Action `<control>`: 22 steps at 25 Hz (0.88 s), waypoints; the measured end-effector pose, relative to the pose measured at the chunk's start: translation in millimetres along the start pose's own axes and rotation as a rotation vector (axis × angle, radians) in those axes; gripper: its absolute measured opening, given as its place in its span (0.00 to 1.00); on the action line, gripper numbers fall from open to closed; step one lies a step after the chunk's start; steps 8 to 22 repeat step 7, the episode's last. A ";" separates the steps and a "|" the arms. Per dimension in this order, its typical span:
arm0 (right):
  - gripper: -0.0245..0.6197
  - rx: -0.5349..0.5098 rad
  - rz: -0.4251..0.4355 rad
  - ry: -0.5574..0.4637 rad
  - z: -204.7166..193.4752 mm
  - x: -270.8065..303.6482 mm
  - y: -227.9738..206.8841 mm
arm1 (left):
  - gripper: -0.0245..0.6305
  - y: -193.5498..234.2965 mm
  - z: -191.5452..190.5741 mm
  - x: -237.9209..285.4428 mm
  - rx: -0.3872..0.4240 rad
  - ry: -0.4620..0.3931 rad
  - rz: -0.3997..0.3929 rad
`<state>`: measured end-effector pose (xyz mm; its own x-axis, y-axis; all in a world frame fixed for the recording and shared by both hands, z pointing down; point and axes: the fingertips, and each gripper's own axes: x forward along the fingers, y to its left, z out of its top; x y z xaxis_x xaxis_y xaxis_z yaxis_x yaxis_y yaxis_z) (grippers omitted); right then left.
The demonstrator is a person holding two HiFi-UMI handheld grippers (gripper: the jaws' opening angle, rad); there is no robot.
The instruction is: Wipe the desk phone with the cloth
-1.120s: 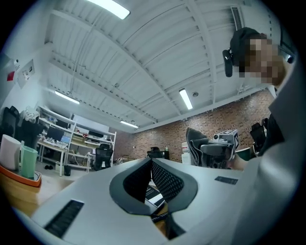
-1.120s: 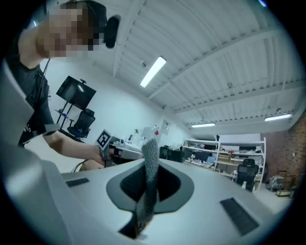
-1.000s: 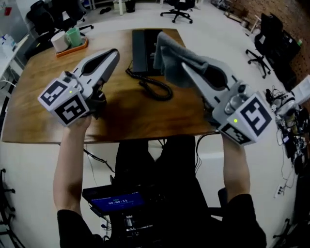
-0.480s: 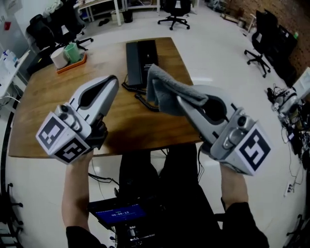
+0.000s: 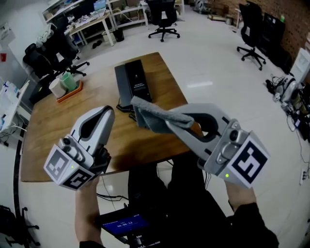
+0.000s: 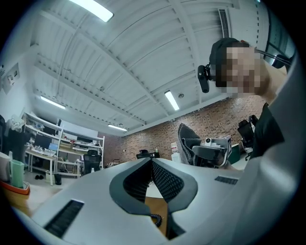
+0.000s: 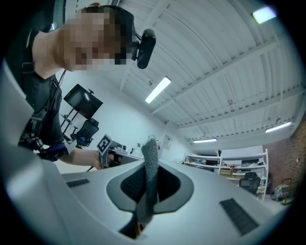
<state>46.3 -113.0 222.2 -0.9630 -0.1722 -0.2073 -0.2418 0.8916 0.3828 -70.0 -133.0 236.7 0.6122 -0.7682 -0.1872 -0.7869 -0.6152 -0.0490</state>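
Note:
The black desk phone [image 5: 131, 82] lies at the far side of the wooden table [image 5: 53, 135], its coiled cord [image 5: 126, 108] trailing toward me. My right gripper [image 5: 167, 121] is shut on the grey cloth [image 5: 152, 115], held up in the air nearer to me than the phone. In the right gripper view the cloth [image 7: 150, 172] stands pinched between the jaws. My left gripper [image 5: 107, 112] hovers to the left of the cloth, jaws shut and holding nothing; in its own view the left gripper [image 6: 151, 162] has its pads meeting, and the cloth [image 6: 186, 143] shows beyond.
An orange tray [image 5: 69, 91] with a green cup and a white cup sits at the table's far left. Office chairs [image 5: 162, 14] and shelving desks stand on the white floor behind. Cables lie on the floor at right.
Both grippers have drawn back toward me and lifted, tilting upward. The cloth has come away from the phone's near end and cord with the right gripper.

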 end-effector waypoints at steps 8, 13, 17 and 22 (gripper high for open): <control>0.07 -0.008 0.016 0.008 6.6 -4.9 -3.0 | 0.04 -6.0 8.1 2.9 -0.009 -0.016 0.010; 0.07 -0.008 0.016 0.008 6.6 -4.9 -3.0 | 0.04 -6.0 8.1 2.9 -0.009 -0.016 0.010; 0.07 -0.008 0.016 0.008 6.6 -4.9 -3.0 | 0.04 -6.0 8.1 2.9 -0.009 -0.016 0.010; 0.07 -0.008 0.016 0.008 6.6 -4.9 -3.0 | 0.04 -6.0 8.1 2.9 -0.009 -0.016 0.010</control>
